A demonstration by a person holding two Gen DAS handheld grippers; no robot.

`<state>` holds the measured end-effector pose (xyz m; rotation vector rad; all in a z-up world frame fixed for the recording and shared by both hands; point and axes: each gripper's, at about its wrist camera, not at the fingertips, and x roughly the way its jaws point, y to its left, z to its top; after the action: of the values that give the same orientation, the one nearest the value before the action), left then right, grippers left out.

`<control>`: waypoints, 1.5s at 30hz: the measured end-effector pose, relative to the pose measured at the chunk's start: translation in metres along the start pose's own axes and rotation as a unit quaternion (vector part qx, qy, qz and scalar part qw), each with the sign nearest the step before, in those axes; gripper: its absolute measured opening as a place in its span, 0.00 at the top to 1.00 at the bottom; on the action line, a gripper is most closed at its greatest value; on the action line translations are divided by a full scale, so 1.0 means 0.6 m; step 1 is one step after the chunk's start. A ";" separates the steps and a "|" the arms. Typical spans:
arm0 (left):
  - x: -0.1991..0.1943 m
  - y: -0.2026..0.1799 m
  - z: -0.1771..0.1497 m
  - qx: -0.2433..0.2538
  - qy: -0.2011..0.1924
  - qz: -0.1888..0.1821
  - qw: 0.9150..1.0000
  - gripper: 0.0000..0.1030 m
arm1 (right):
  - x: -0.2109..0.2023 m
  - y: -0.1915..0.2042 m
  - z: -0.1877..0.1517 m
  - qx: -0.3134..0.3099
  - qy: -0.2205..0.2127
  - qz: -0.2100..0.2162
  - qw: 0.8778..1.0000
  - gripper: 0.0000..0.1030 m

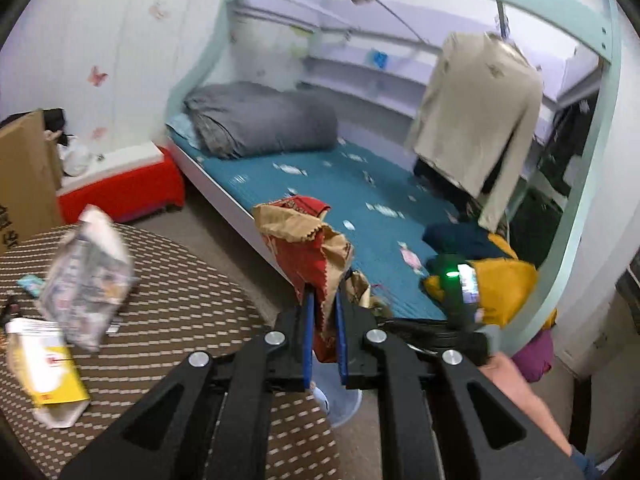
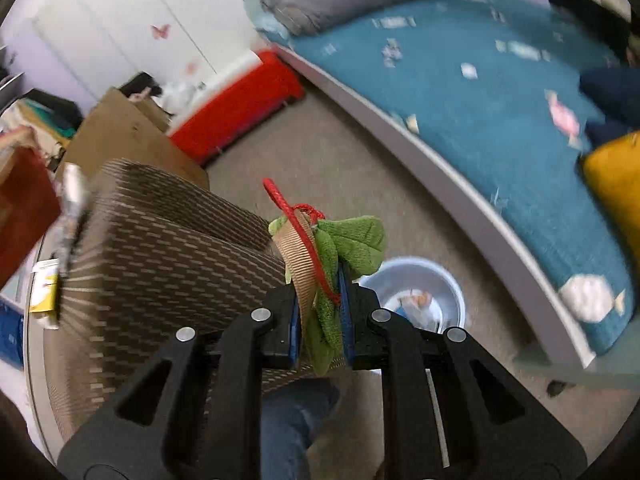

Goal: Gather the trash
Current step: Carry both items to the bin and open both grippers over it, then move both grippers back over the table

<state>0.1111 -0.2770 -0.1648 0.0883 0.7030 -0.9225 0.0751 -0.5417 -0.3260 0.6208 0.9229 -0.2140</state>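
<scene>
My left gripper [image 1: 323,312] is shut on a crumpled red and tan wrapper [image 1: 304,232], held up past the edge of the round table [image 1: 180,296]. My right gripper [image 2: 320,296] is shut on a bundle of green plush leaves, tan ribbon and red cord [image 2: 332,248], above the floor. A pale blue bin [image 2: 416,280] with some trash in it stands on the floor just beyond the right gripper; its rim [image 1: 344,408] peeks out under the left gripper. On the table lie a crinkled silver bag [image 1: 88,272] and a yellow and white packet [image 1: 48,376].
A bed with a teal cover [image 1: 340,188] and a grey duvet [image 1: 260,120] runs along the far side. A red box [image 1: 120,188] and a cardboard carton [image 1: 24,184] stand by the wall. A beige jacket [image 1: 480,120] hangs over the bed. A person's arm [image 1: 520,400] is at lower right.
</scene>
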 end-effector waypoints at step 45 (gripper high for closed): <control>0.089 -0.057 0.040 0.020 0.065 0.073 0.995 0.08 | -0.237 0.028 -0.018 0.055 -0.164 -0.025 0.985 0.06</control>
<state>0.1191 -0.3439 -0.1701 0.2338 0.7875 -0.7963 -0.0099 -0.5343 -0.2103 0.6424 0.6121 -0.4027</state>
